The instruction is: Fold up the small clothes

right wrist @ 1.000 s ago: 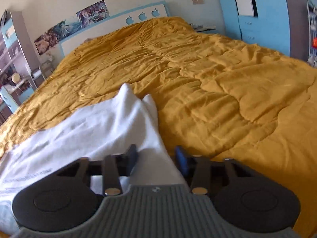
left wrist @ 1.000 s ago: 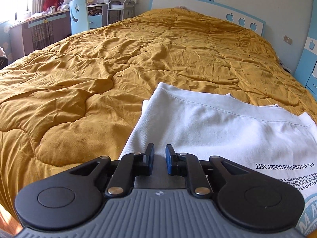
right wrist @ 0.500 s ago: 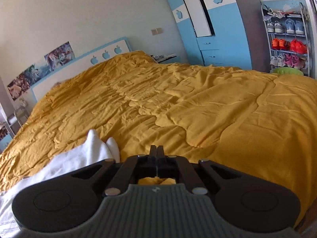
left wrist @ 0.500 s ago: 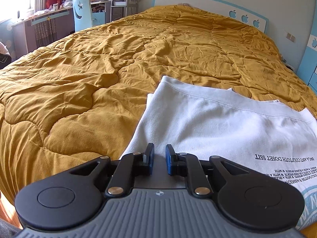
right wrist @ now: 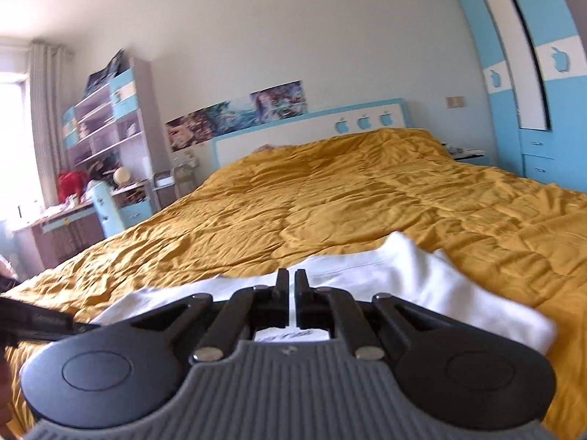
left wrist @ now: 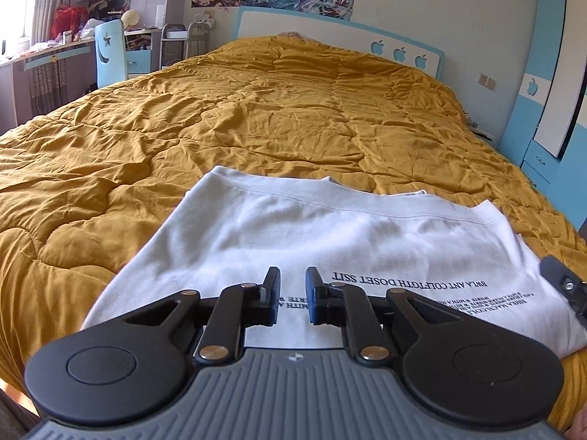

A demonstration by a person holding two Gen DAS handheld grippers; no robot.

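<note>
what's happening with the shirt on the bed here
A person with a handheld gripper in each hand is folding a white T-shirt with black printed text, laid on a bed's mustard-yellow quilt. The left gripper hovers over the shirt's near edge, its jaws slightly apart and gripping nothing. The right gripper is above the shirt's right side, jaws nearly closed and apparently empty. The shirt lies partly folded.

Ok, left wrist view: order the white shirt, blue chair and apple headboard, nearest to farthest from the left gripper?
1. White shirt, right under the left gripper, on the quilt.
2. Blue chair, far left by the desk.
3. Apple headboard, at the bed's far end.
</note>
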